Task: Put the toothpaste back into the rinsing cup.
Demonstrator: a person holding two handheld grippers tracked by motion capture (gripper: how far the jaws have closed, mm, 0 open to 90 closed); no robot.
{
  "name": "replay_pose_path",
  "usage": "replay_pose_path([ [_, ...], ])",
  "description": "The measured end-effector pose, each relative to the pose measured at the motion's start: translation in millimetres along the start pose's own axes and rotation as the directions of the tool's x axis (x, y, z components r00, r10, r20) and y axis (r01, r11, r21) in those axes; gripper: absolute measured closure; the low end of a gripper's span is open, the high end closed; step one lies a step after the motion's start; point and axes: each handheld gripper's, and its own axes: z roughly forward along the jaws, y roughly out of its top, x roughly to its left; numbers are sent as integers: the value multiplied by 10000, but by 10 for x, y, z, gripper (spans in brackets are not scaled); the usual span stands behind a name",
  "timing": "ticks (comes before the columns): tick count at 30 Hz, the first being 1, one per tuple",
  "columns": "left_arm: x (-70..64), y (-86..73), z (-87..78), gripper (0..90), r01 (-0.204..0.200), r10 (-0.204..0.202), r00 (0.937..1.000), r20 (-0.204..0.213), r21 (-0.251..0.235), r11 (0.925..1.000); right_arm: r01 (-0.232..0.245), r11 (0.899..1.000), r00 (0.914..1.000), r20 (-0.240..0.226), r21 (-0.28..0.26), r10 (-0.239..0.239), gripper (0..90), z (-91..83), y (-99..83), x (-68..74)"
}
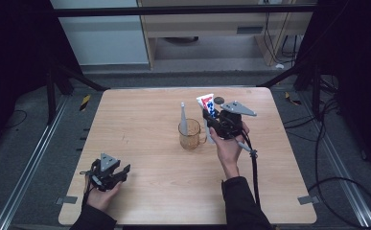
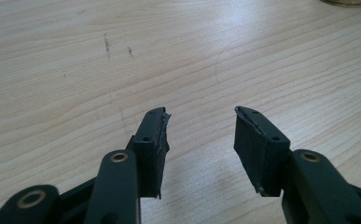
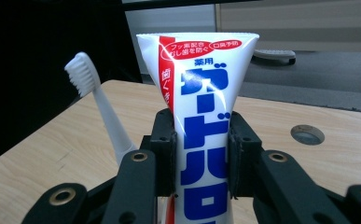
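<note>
Brush (image 1: pixel 183 119) already stands in the cup (image 1: pixel 191 135) — right tongs (image 1: pixel 215 120) clamp the tube (image 1: pixel 207 104) just beside it, unplaced; left tongs (image 1: pixel 123 171) wide, idle.

The left gripper (image 1: pixel 123 171) is held low by the left hand (image 1: pixel 101 194), its jaws spread apart. The right gripper (image 1: pixel 207 116) is raised by the right hand (image 1: pixel 229 146), its jaws clamped together.

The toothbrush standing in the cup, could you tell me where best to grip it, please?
Probably take the toothbrush by its bare handle just above the cup rim, fingers coming down from above. It stands nearly upright, bristle end up, and the cup wall hides the lower handle.
</note>
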Motion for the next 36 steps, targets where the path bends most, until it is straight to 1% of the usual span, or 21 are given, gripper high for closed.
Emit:
replay_pose_path([
  [6, 2, 2, 2, 535, 40, -40, 10000, -3, -31, 10000, -82, 9996, 10000, 46, -266, 83, 687, 107, 61, -1],
  [12, 7, 3, -3, 536, 24, -24, 10000, 5, -27, 10000, -143, 9969, 9996, 233, -771, 161, 688, 217, 104, 23],
  [21, 17, 1, -3, 537, 63, -63, 10000, -11, -35, 10000, -418, 9919, 9989, 165, -1202, 441, 687, 359, 147, 25],
  [34, 22, 1, -6, 538, 61, -61, 10000, -29, -46, 10000, -674, 9875, 9977, -23, -1425, 677, 686, 545, 117, 31],
  [36, 30, 0, -2, 538, 147, -147, 9999, 23, -27, 9999, -672, 9872, 9977, 26, -1450, 683, 686, 570, 104, 30],
])
